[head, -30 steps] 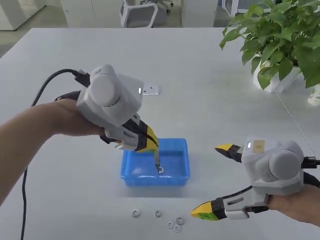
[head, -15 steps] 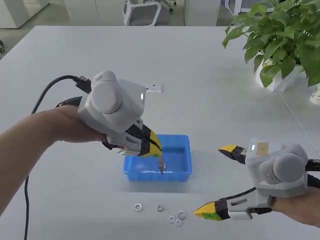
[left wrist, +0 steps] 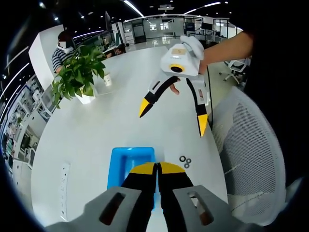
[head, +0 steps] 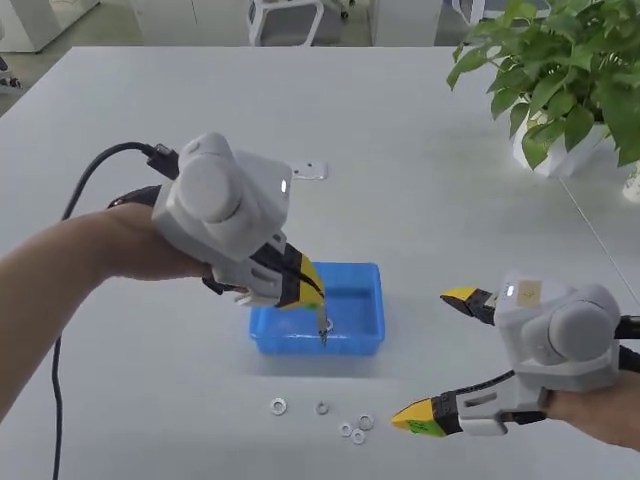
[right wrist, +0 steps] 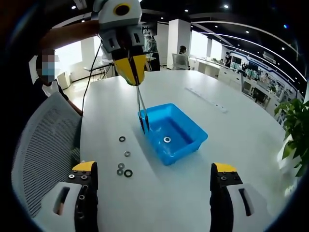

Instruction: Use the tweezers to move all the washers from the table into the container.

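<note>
My left gripper is shut on thin metal tweezers that point down over the blue container. In the right gripper view the tweezers end at the near wall of the container, and one washer lies on its floor, apart from the tips. Several washers lie loose on the white table in front of the container, and they are also in the right gripper view. My right gripper hovers to the right of them, open and holding nothing.
A potted plant stands at the table's far right. A small metal plate lies beyond the container. A black cable trails from the left gripper. A mesh chair stands at the table's near edge.
The tweezers' tips have drawn back from the middle of the container toward its front wall. The washer seen at the tips earlier now lies in the container. The right gripper has barely moved.
</note>
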`<state>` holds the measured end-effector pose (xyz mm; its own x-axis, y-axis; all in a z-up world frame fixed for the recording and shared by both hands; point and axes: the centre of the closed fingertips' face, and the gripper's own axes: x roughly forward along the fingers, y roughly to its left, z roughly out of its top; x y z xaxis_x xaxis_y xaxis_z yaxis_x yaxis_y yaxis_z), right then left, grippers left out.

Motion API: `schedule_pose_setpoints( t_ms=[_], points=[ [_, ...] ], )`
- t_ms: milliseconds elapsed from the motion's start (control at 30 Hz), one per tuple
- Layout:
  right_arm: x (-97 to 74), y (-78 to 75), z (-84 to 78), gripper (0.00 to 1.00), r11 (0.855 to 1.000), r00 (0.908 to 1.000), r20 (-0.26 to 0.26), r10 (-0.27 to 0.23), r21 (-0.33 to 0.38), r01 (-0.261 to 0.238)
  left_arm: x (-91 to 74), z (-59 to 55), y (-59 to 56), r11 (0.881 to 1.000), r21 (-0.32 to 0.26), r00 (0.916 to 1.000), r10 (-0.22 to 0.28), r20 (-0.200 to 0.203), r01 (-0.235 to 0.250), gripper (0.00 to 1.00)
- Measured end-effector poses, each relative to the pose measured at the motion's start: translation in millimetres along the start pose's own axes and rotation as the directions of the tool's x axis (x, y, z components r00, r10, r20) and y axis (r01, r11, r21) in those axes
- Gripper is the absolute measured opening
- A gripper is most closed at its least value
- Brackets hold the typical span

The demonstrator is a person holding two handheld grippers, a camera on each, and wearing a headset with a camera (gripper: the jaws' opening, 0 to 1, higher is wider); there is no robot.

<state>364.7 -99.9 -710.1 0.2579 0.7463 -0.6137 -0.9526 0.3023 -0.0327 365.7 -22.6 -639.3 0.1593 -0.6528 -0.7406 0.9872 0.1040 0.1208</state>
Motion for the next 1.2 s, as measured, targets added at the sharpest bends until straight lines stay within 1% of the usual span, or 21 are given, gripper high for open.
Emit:
schedule_pose_setpoints(
  t_ms=[233,667,967,1200],
  points=[
    [-0.8,3.2,-2.5,0.97,1.000,1.0000,-0.001,0.000,0.003,0.000,4.0,-3.2,-9.2,1.000,-0.009,0.9999,-0.015,-0.002,0.015,0.04],
    [-0.2,7.1,-6.4,0.97,1.000,1.0000,0.000,0.004,0.000,-0.004,15.2,-13.1,-24.8,0.999,-0.029,0.9992,-0.041,-0.002,0.041,0.04],
    [0.4,7.8,-9.9,0.97,1.000,1.0000,-0.003,0.004,0.001,-0.004,21.9,-23.2,-33.1,0.998,-0.043,0.9985,-0.054,-0.008,0.054,0.04],
    [0.7,8.1,-12.1,0.96,1.000,1.0000,-0.008,0.005,0.002,-0.005,25.6,-26.2,-39.2,0.997,-0.052,0.9980,-0.064,-0.004,0.063,0.04]
  ],
)
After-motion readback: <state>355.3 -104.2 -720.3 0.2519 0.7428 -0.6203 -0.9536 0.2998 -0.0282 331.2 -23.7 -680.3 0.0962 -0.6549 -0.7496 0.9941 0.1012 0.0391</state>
